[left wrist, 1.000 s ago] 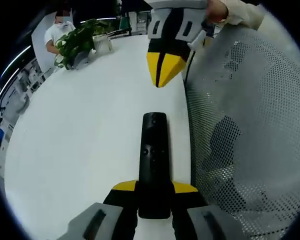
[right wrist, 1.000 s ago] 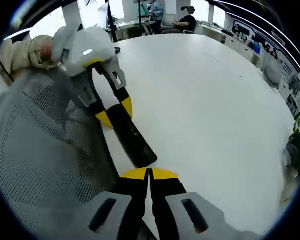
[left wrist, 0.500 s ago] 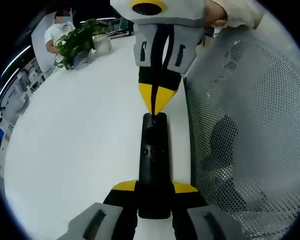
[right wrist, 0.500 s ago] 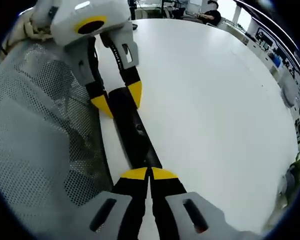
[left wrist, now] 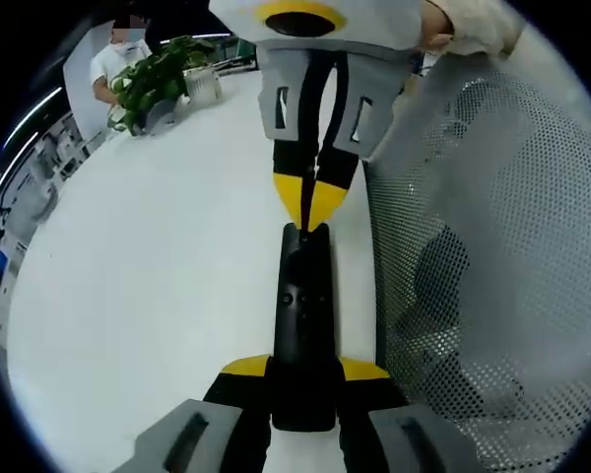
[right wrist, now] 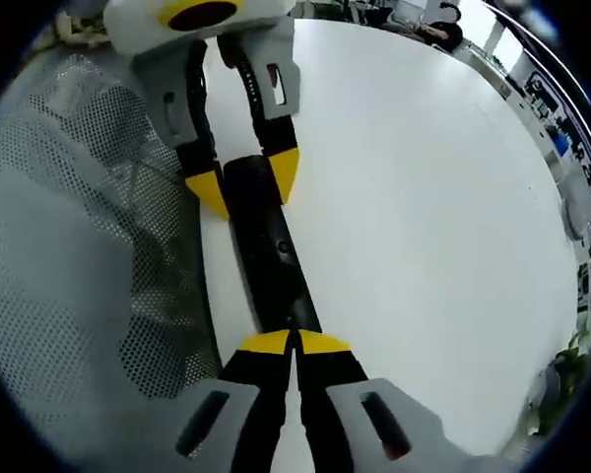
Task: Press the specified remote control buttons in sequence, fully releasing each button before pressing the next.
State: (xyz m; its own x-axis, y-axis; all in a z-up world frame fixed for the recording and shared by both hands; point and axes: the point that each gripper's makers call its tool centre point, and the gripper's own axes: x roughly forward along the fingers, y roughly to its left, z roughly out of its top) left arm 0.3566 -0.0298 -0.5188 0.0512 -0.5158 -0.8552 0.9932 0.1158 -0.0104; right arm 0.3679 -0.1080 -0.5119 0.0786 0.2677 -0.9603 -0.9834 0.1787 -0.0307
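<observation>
A slim black remote control [left wrist: 304, 325] lies lengthwise on a white bench [left wrist: 158, 266], close to the bench edge nearest a grey mesh chair back [left wrist: 492, 256], as two handheld grippers meet at opposite ends of it. In the left gripper view, the left gripper [left wrist: 305, 372] clamps the near end of the remote between its yellow-tipped fingers [left wrist: 244, 368], one on each long side. The right gripper [left wrist: 313, 209] reaches in from the far end, its two yellow tips pressed together into a single point that rests on the top end of the remote, with nothing held between them. The right gripper view shows the same meeting from the other side: the closed fingers [right wrist: 264, 343] sit on the remote's near end, while the left gripper [right wrist: 244, 187] straddles the far end, its yellow tips on either side of the black body. A hand in a pale sleeve [left wrist: 463, 25] holds the right gripper near the chair. At the far side of the bench stands a leafy green plant [left wrist: 153, 84], with a person in a white shirt [left wrist: 108, 64] just beyond it.
</observation>
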